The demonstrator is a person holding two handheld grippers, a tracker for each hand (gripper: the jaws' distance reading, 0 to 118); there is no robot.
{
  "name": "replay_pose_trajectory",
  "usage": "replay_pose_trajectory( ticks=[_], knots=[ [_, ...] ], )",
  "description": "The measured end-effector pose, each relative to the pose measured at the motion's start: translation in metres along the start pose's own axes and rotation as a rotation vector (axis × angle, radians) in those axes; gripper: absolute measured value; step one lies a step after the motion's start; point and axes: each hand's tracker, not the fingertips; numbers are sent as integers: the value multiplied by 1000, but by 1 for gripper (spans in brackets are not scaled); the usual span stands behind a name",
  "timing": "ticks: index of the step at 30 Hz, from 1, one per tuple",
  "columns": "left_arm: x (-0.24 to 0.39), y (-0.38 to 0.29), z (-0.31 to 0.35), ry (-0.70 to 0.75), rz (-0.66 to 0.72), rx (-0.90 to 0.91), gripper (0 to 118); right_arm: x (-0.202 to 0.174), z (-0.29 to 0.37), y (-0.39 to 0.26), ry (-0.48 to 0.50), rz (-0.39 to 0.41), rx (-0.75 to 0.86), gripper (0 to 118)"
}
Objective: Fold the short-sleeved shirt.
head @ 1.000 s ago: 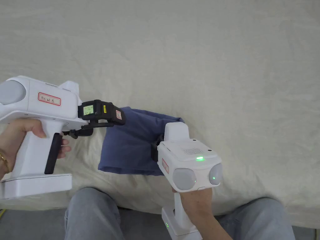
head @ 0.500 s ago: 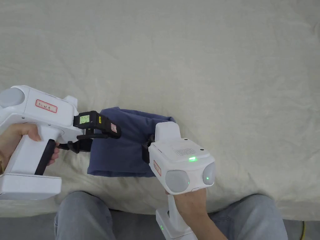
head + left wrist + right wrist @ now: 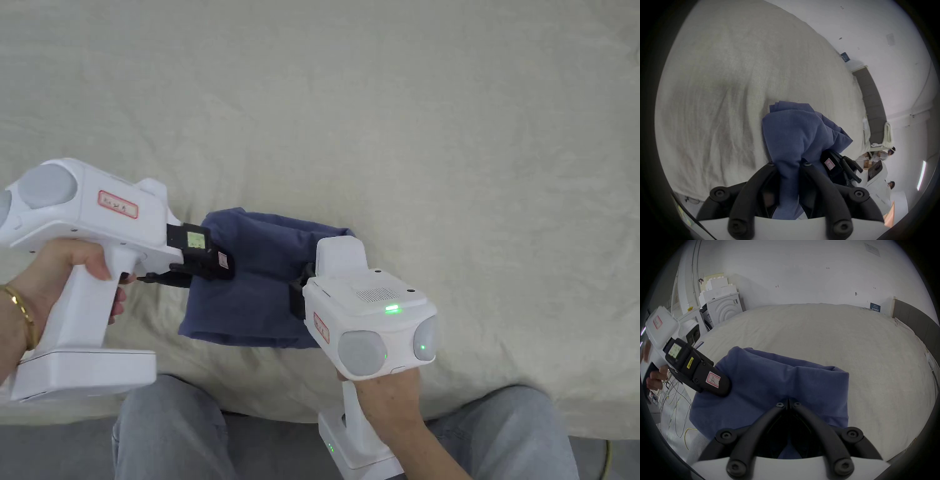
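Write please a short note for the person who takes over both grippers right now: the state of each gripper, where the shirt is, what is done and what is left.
Left gripper: shut on the blue shirt, a bunch of cloth pinched between its jaws, at the shirt's left side.
Right gripper: jaws together at the shirt's near right part; it seems to pinch the fabric.
Shirt: a small folded bundle on the cream bed sheet, near the bed's front edge, just before the person's knees.
Done: the shirt is already folded several times.
Left: probably lay the bundle flat, open both grippers, smooth the loose corner.
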Motion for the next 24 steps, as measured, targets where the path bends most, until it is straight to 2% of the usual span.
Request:
replay_pose_trajectory(
  ticks=[5,10,13,24],
  knots=[
    [26,-3,16,26,-40,18,16,-2,10,7,9,-11,-1,0],
    [29,5,38,30,-42,44,16,3,40,21,39,-27,87,0],
    [15,13,55,69,-30,59,16,16,58,32,62,-68,152,0],
    [-79,52,146,258,94,165,16,41,83,53,8,-73,239,0]
  ],
)
